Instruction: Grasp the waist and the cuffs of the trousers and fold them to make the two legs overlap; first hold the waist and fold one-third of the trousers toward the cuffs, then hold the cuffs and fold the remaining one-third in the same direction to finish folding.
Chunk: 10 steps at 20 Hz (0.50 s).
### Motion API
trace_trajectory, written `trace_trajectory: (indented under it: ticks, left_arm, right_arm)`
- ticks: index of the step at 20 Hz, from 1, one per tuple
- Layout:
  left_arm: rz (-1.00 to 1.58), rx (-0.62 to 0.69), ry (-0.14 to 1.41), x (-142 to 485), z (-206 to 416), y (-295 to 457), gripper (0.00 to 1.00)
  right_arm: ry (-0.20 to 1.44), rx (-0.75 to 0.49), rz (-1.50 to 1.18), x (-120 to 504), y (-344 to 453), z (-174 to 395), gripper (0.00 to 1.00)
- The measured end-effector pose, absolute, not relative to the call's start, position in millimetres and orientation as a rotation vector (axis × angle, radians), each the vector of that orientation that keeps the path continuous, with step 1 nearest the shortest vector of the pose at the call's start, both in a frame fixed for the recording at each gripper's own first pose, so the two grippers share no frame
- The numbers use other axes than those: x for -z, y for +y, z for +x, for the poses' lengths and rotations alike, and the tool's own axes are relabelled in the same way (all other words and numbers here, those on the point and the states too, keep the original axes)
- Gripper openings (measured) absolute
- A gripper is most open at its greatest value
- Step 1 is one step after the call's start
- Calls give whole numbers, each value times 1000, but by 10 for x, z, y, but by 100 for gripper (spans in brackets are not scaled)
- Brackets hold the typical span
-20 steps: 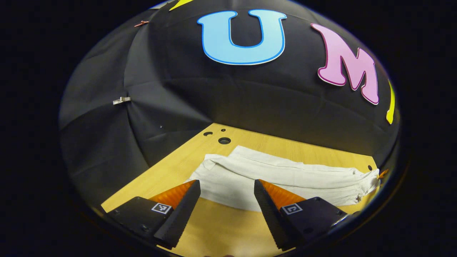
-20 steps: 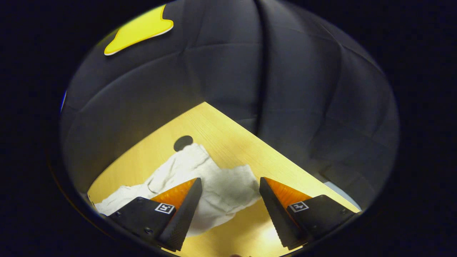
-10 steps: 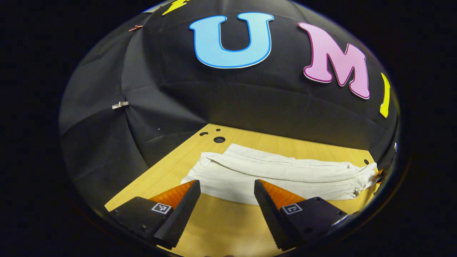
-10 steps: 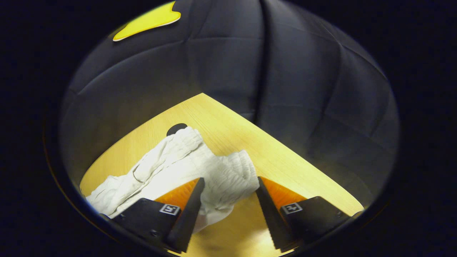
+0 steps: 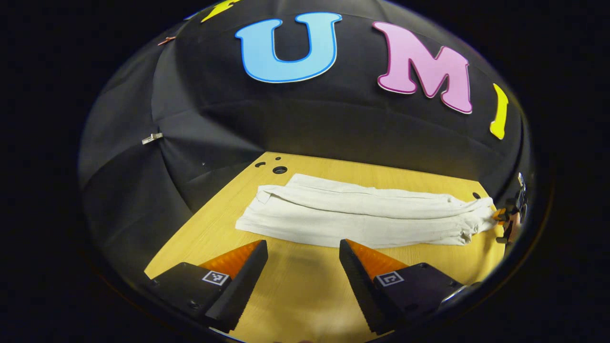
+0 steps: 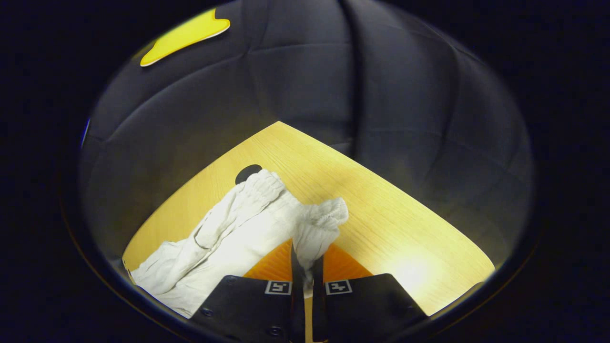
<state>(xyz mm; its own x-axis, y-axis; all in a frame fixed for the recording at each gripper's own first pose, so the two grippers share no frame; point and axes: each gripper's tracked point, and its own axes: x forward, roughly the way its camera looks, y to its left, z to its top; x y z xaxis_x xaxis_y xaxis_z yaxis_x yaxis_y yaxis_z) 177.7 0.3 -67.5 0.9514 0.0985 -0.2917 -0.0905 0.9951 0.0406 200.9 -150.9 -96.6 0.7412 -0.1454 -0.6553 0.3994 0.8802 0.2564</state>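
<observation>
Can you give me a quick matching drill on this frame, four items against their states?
Items:
1. left gripper
2. right gripper
3. trousers
4. table

States:
A. shut on gathered white fabric at one end of the garment
B. light wood top with round holes near the far corner
C. fingers spread apart over bare wood, short of the cloth
D. white, stretched out lengthwise on the wood

Pairs: 1-C, 2-A, 3-D, 4-B
</observation>
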Motion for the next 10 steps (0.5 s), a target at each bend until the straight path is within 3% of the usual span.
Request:
trace_trajectory:
  ticks: [10]
  left_arm:
    - [23,-130,271,582,1645,71,95]
  right_arm:
    - [472,119,188,-340,-1299,1914,10]
